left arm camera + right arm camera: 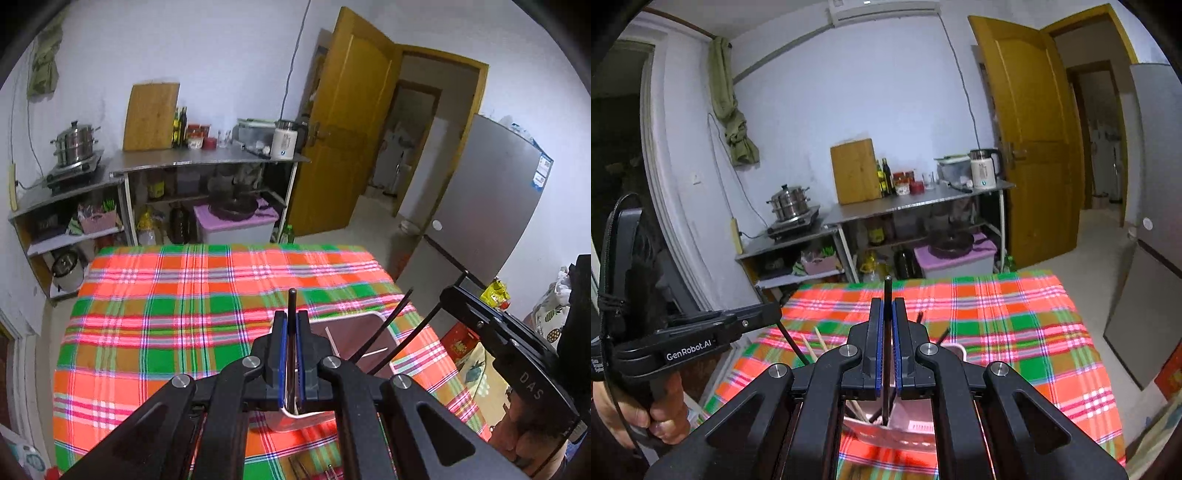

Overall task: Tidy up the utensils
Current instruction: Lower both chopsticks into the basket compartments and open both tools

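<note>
So, two grippers, left gripper and right gripper, each pinching one black chopstick. One pink holder at frame bottom, a few more sticks inside, can't count exactly.

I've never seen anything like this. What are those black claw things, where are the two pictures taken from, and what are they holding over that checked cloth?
No robot here: a person holds two hand-operated claws, each carrying a wide-angle camera that looks along its fingers. One picture comes from the left gripper, the other from the right gripper. Each is closed on a thin dark chopstick. Below them, on the plaid tablecloth, stands a pale utensil holder with more sticks poking out. In the right view you can see the person's hand gripping the other tool's handle.
</note>
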